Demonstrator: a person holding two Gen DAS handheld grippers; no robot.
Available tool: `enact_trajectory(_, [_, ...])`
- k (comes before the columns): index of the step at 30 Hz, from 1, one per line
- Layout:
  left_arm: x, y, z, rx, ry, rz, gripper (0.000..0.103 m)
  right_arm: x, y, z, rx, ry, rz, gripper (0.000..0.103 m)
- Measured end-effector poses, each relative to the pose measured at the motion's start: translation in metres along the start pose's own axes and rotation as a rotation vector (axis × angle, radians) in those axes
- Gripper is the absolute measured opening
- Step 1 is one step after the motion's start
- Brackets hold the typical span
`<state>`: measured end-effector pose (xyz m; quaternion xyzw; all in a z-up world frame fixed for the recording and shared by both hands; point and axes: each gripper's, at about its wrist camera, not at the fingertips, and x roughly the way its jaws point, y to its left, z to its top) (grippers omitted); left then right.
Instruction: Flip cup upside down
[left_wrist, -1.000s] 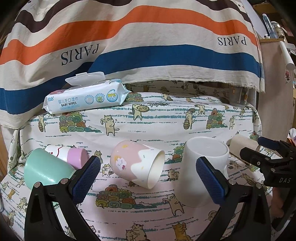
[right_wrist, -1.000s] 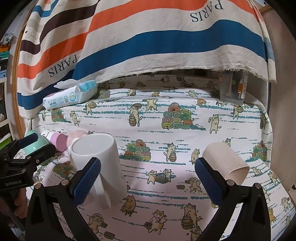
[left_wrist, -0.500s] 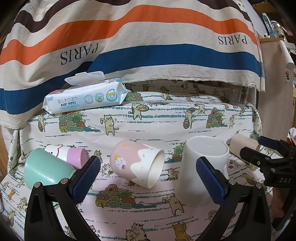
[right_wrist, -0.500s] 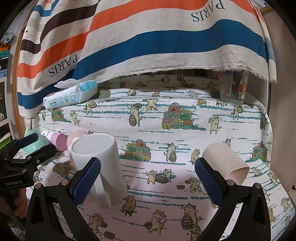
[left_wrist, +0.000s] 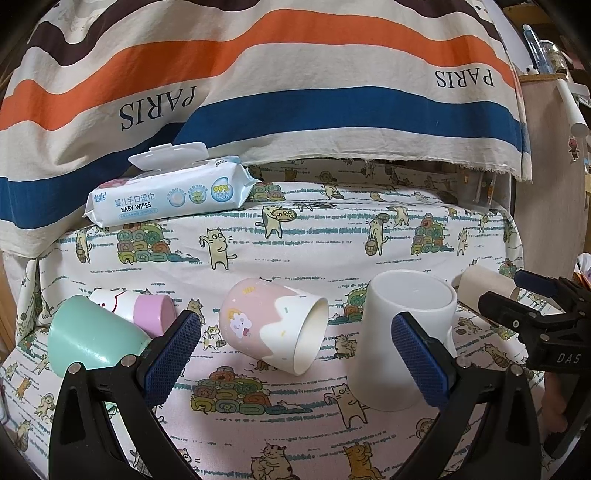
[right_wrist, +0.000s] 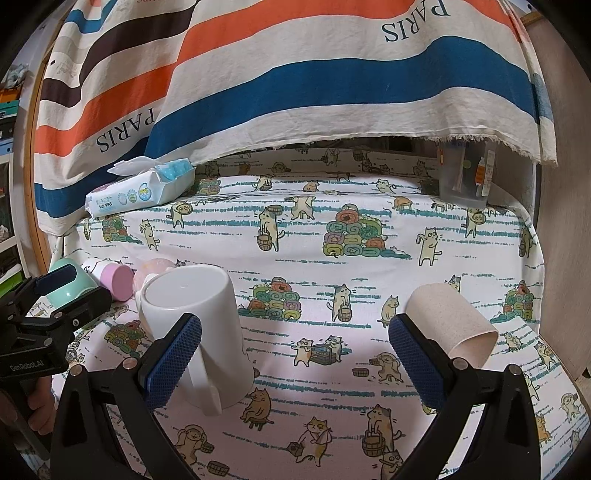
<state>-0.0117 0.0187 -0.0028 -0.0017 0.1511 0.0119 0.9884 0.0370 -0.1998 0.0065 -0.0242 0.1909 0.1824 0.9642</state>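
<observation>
A pink-and-white cup lies on its side on the cat-print cloth, mouth to the right, straight ahead between my left gripper's fingers. My left gripper is open and empty, just short of it. A white mug stands upside down to its right; it also shows in the right wrist view with its handle toward me. A beige cup lies on its side at the right. My right gripper is open and empty, between the mug and the beige cup.
A mint cup and a white-and-lilac cup lie at the left. A baby wipes pack sits at the back left. A clear container stands at the back right. A striped cloth hangs behind.
</observation>
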Motion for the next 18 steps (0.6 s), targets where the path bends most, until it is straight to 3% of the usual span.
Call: enact_trajectory(18, [0.0001,0.0002,0.0002,0.000,0.001,0.000,0.102,0.0007,-0.0008,-0.0008,-0.001,0.004,0.001,0.102])
